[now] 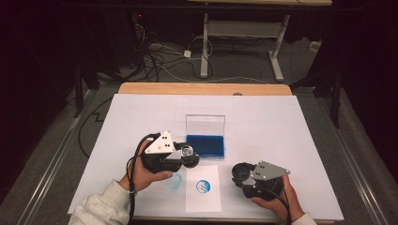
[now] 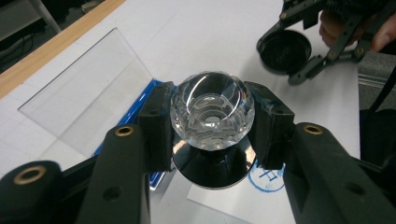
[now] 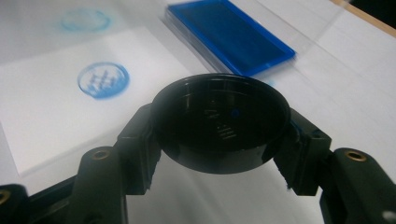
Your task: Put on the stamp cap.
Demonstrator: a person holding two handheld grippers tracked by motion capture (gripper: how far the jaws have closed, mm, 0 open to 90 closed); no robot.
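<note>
Stamp (image 2: 212, 116) with a faceted clear crystal knob and a round black base is sitting clamped between the two black jaws of the left tool (image 2: 212, 126), whose pads are pressing on either side of the knob. In the high view the left tool (image 1: 187, 153) is hovering just in front of the blue ink pad (image 1: 206, 145), over the top edge of the white paper slip (image 1: 203, 199). The ink pad's clear lid (image 1: 205, 124) is standing open behind the blue tray, on the far side from the tool. In the left gripper view, the blue round print (image 2: 266, 179) on the slip is peeking out just below and beside the stamp's black base.

Right tool (image 3: 219, 135) is gripping a round black cap (image 3: 219, 123), its jaws closed on the cap's rim from both sides, the hollow side facing the camera. In the high view the right tool (image 1: 244, 174) is sitting beside the slip's right edge, well apart from the left tool, with a hand (image 1: 281, 197) holding it from behind. Seen along the right tool, the ink pad (image 3: 231, 35) is lying beyond the cap, and the print (image 3: 102, 80) is lying off to the cap's left on the paper. A fainter blue smear (image 1: 174, 182) is marking the white counter (image 1: 281, 122) sheet just under the left tool's body.
</note>
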